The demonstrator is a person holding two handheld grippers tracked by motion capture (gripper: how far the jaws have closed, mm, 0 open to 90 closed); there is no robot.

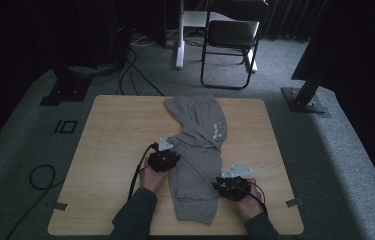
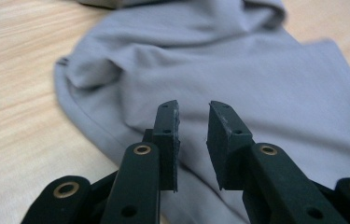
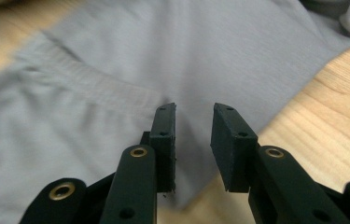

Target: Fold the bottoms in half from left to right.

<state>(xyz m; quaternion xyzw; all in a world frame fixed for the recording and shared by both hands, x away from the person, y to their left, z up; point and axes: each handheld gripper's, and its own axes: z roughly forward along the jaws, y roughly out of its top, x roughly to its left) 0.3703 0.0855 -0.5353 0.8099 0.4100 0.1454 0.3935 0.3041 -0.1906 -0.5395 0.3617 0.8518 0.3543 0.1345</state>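
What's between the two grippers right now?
High view: the near half of the grey garment lies between the left gripper and the right gripper, on the table.

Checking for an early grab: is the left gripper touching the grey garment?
Cannot tell. In the left gripper view the left gripper has open jaws over the grey garment, nothing between them; contact underneath is hidden.

garment (image 1: 197, 150) blocks centre | bare table (image 1: 115, 135) left, right: free

Grey garment (image 1: 197, 150) with small white print, on light wood-grain table (image 1: 115, 135); black jaws with brass-coloured rivets; grey carpet (image 1: 20, 145).
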